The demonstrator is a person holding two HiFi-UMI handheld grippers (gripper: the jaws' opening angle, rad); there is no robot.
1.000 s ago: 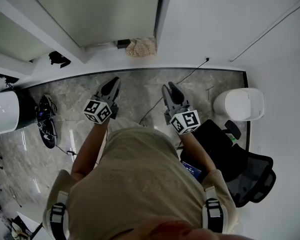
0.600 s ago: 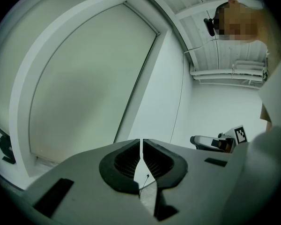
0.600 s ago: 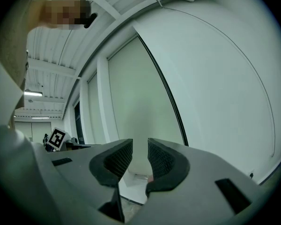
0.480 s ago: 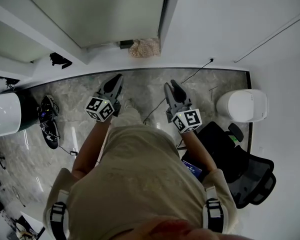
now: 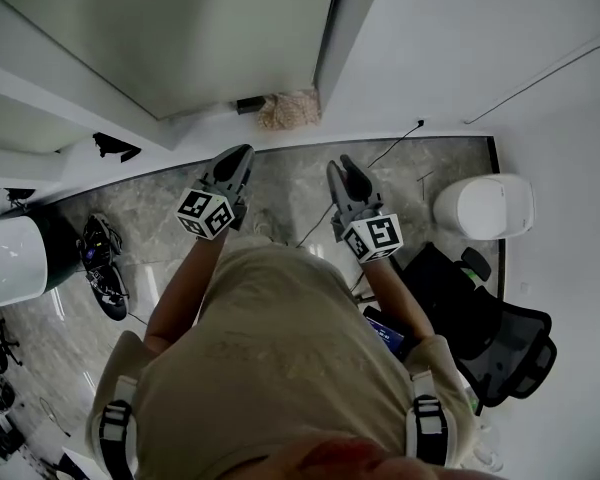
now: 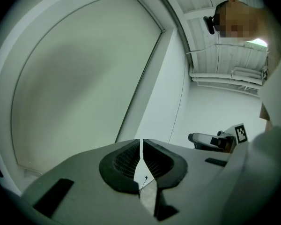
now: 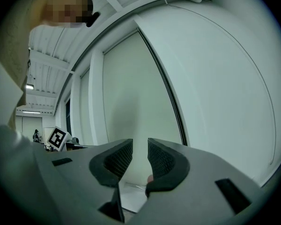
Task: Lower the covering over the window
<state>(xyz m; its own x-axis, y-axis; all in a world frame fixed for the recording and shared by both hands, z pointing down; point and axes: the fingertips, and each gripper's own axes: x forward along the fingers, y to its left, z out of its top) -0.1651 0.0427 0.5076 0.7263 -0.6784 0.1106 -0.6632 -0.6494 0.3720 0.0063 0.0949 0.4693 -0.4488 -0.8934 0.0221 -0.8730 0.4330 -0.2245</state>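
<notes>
The window covering [image 5: 180, 28] is a pale grey-green sheet filling the window ahead of me; it also fills the left gripper view [image 6: 79, 88] and the middle of the right gripper view [image 7: 131, 97]. Both grippers are held out level toward it, short of the sill and touching nothing. My left gripper [image 5: 237, 157] points at the window's lower right part, its jaws closed to a thin slit [image 6: 141, 146] with nothing in it. My right gripper [image 5: 343, 171] points near the dark window frame strip [image 5: 330, 28], its jaws [image 7: 139, 156] apart and empty.
A tan bundle [image 5: 288, 110] lies on the sill by the frame. A white round bin [image 5: 483, 206] and a black office chair [image 5: 495, 338] stand at my right. At my left are a white tub [image 5: 8, 260] and a black device [image 5: 105, 268] on the marble floor.
I have stepped closer to the window. Both grippers have moved forward together toward the sill, and their jaws look unchanged.
</notes>
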